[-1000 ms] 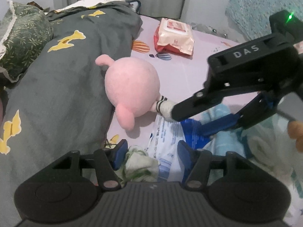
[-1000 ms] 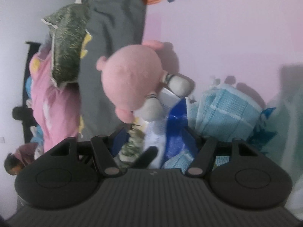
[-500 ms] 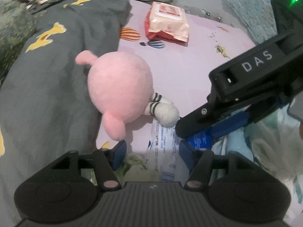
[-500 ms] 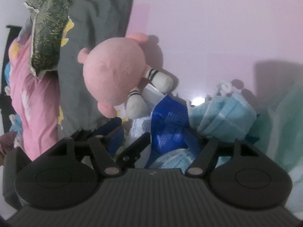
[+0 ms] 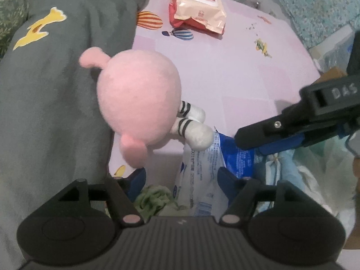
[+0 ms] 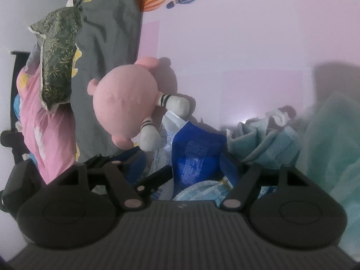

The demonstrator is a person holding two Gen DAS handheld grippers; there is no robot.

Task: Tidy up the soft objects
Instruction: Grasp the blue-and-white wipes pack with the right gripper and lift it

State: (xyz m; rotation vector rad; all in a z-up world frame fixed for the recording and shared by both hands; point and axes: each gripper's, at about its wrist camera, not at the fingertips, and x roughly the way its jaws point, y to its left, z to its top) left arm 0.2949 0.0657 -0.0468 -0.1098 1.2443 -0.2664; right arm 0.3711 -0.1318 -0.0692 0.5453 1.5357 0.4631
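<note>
A pink plush toy (image 5: 137, 103) with white, black-striped feet (image 5: 198, 132) lies on the lilac sheet against the grey blanket. Just below its feet sits a blue and white plastic pack (image 5: 202, 173). My left gripper (image 5: 181, 177) points steeply down over it with jaws opening; the pack and a crumpled green cloth (image 5: 155, 200) lie between the fingers, unpressed. My right gripper (image 6: 183, 159) is opening too, its fingers straddling the blue pack (image 6: 195, 155) beside a light blue towel (image 6: 265, 144). In the left wrist view the right gripper (image 5: 258, 139) reaches in from the right.
A red and cream wipes pack (image 5: 198, 6) lies further up the sheet. The grey blanket (image 5: 56, 90) with yellow prints fills the left. A green patterned pillow (image 6: 58, 51) and a pink quilt (image 6: 36, 117) lie beyond it. Teal fabric (image 6: 333, 135) is heaped on the right.
Both grippers' jaws have spread wider. The left view has tipped downward and come closer to the plush toy. The right gripper has drawn back toward the right edge of that view.
</note>
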